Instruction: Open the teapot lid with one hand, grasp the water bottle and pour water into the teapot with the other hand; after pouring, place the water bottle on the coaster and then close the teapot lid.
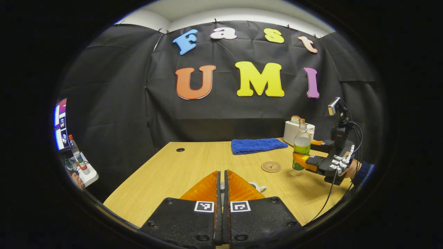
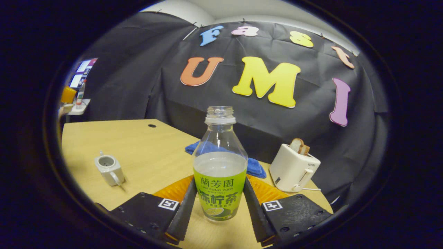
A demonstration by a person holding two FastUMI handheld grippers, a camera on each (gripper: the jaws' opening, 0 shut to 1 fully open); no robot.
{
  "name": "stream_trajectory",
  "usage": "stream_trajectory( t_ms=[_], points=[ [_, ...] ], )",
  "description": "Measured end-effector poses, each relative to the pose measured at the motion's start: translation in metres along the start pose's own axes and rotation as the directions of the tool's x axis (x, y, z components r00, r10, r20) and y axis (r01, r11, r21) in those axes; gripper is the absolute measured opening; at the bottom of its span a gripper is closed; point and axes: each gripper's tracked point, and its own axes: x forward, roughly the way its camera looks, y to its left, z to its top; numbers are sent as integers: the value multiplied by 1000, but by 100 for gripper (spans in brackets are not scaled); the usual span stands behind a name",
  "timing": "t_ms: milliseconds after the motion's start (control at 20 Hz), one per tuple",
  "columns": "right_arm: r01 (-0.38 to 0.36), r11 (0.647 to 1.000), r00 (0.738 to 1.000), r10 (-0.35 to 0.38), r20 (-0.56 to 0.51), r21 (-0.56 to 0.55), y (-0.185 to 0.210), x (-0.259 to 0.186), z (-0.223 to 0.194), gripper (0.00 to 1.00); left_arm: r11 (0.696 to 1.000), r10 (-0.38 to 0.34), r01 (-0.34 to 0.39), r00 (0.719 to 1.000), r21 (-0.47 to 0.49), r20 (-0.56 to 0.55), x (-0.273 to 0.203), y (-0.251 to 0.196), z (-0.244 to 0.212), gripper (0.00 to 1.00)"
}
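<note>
My left gripper (image 1: 222,174) is raised over the near part of the wooden table (image 1: 166,173), jaws closed with a pale sliver of the teapot lid (image 1: 222,186) between them. Just past its fingers peeks the white teapot (image 1: 259,187). In the right gripper view the teapot (image 2: 109,169) stands on the table with its top open and its handle towards me. My right gripper (image 2: 219,183) is shut on the uncapped, half-full water bottle (image 2: 219,166) at its green label. From the left gripper view, that bottle (image 1: 301,147) and right gripper (image 1: 304,152) are just right of the round coaster (image 1: 271,166).
A blue towel (image 1: 258,145) lies at the table's far side, and a white toaster (image 1: 294,131) with bread stands at the back right. A cable hole (image 1: 180,150) is at the far left of the table. A side shelf with another bottle (image 1: 78,155) stands off the table's left.
</note>
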Motion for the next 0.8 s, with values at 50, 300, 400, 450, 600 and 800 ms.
stream_trajectory(
  t_ms=[50,300,400,450,600,800],
  points=[
    [-14,999,1000,14,-6,41,2,3,2,73,1000,4,-4,1000,-1,0,1,1,0,3],
    [-24,987,999,29,-32,161,10,34,10,75,1000,10,-10,1000,1,0,2,0,-1,3],
    [-22,980,999,27,-23,197,18,50,14,75,1000,17,-17,1000,-3,-3,4,1,-1,3],
    [-15,980,1000,17,-8,199,21,56,17,73,1000,16,-16,1000,-8,-4,4,1,-1,3],
    [4,970,1000,-7,10,244,31,78,17,72,1000,16,-16,1000,-8,-9,7,1,-4,3],
    [19,970,1000,-20,2,240,34,99,16,73,1000,17,-18,1000,-7,-17,9,1,-6,3]
  ],
)
